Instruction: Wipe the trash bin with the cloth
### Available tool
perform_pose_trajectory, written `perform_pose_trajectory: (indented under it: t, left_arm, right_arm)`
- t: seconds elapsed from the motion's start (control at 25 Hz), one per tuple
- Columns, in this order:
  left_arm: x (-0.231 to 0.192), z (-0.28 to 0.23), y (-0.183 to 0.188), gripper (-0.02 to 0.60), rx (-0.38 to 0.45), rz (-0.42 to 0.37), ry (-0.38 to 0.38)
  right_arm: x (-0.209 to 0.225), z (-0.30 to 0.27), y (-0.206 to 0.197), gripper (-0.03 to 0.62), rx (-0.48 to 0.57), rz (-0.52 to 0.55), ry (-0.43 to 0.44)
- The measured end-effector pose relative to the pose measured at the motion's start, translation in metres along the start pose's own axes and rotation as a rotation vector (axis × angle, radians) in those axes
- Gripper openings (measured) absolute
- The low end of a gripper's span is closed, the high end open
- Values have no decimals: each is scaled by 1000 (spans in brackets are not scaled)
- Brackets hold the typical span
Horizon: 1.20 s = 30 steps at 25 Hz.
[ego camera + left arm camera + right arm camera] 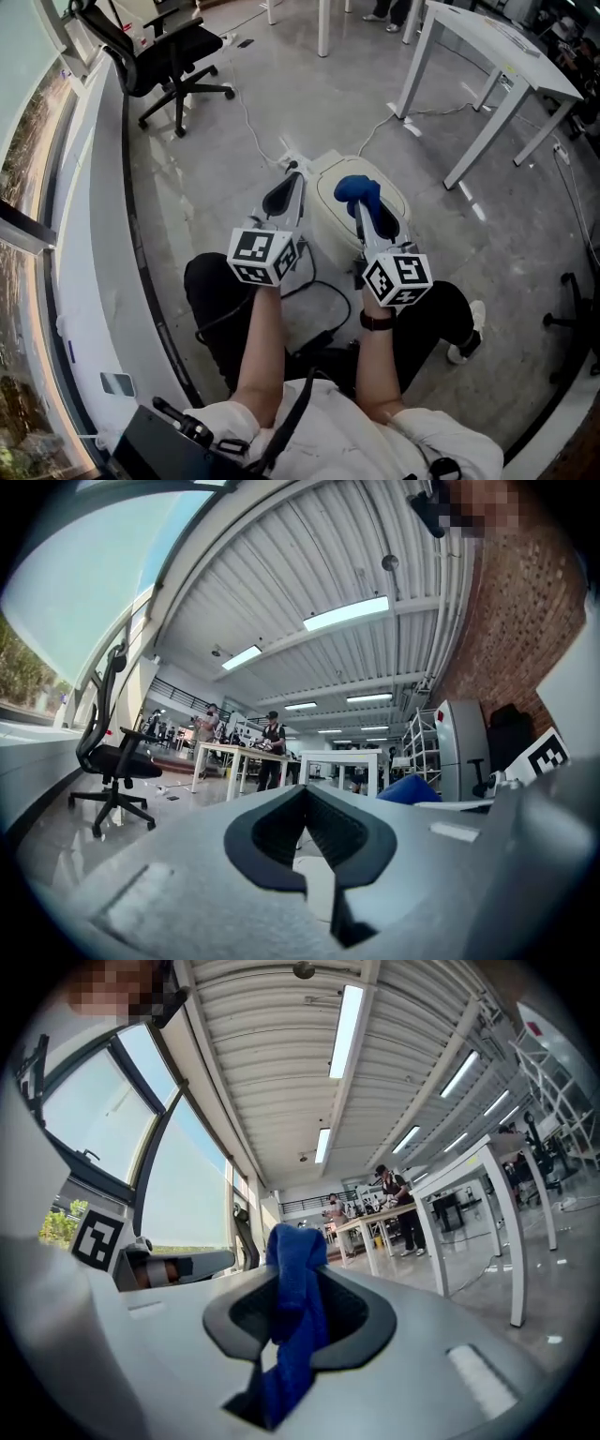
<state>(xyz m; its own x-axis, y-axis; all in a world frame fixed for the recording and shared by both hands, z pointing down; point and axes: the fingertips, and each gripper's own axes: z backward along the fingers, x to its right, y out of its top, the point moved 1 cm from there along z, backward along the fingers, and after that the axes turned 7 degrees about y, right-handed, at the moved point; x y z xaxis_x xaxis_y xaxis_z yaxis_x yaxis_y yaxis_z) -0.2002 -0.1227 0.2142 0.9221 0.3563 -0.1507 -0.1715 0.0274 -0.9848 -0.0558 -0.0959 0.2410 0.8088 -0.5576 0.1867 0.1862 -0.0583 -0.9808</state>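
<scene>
In the head view a white oval trash bin [325, 192] stands on the grey floor just ahead of the person's knees. A bunched blue cloth [357, 190] sits over its lid, and my right gripper [364, 208] is shut on it. The right gripper view shows the blue cloth [298, 1307] pinched between the jaws of the right gripper [295, 1274] and hanging down through them. My left gripper [284, 198] hovers at the bin's left edge. In its own view the left gripper [303, 791] has its jaws together with nothing between them, and the cloth [413, 789] shows to its right. Neither gripper view shows the bin.
A black office chair [167, 58] stands at the far left and white tables [497, 58] at the far right. A power strip [290, 163] and cables [251, 127] lie just behind the bin. A window ledge [94, 244] runs along the left. A chair base [574, 319] sits at the right edge.
</scene>
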Motion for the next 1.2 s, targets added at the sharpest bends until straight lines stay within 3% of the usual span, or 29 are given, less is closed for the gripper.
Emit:
perform_pose_trajectory:
  t: [0.28,0.8,1.2]
  left_arm:
    - [-26,-17,-12,0,-10,-25,-82]
    - [-94,-24,-58,-2,-60,-4,-116]
    - [-112,-27,-79,-2,-81,4,-137]
  right_arm:
    - [18,-4,-19,77,-12,-19,-161]
    - [-6,-123,-123,74,-265,104,-246]
    - [-11,-145,-187,75,-356,203,-323]
